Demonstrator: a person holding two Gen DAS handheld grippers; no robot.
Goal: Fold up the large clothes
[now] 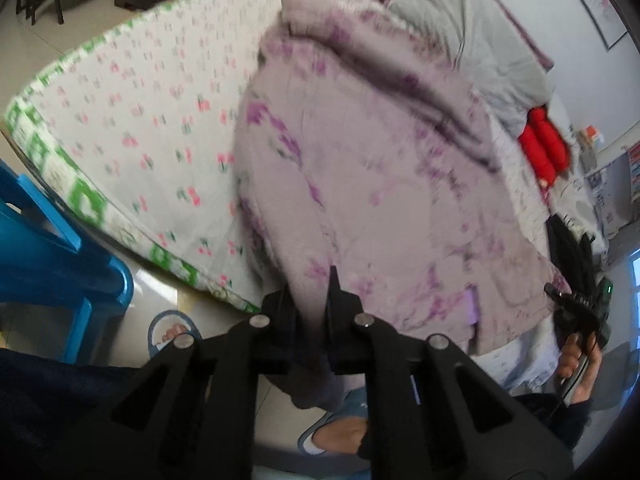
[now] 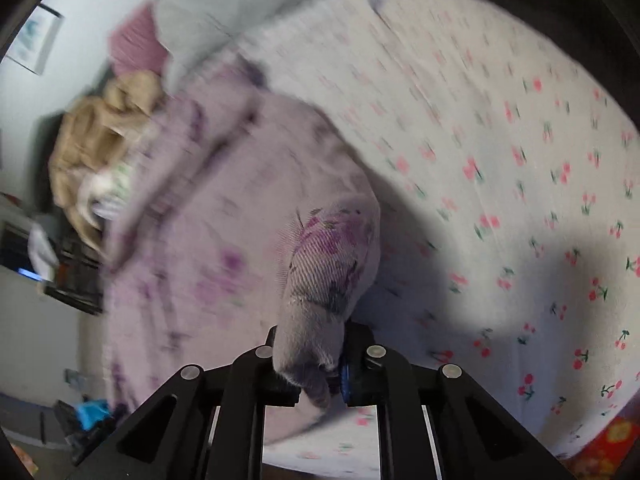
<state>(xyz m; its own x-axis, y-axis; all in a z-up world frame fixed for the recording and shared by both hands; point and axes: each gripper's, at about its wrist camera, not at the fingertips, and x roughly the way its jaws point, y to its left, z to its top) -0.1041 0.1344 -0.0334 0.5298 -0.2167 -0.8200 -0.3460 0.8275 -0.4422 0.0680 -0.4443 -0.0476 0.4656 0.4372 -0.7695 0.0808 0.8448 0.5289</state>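
Observation:
A large lilac garment with purple flower print [image 1: 380,184] lies spread over a bed with a white cherry-print sheet [image 1: 152,120]. My left gripper [image 1: 310,304] is shut on the garment's near edge at the bed's side. The other gripper shows at the right edge of the left wrist view [image 1: 576,312]. In the right wrist view the garment [image 2: 248,208] stretches away to the left, and my right gripper [image 2: 316,344] is shut on a bunched corner of it just above the sheet [image 2: 500,160].
A grey quilt [image 1: 472,40] and a red item [image 1: 544,144] lie at the far end of the bed. A blue plastic stool [image 1: 48,248] stands on the floor at left. A tan garment [image 2: 100,132] is heaped at the bed's left side. My slippered feet [image 1: 332,436] are below.

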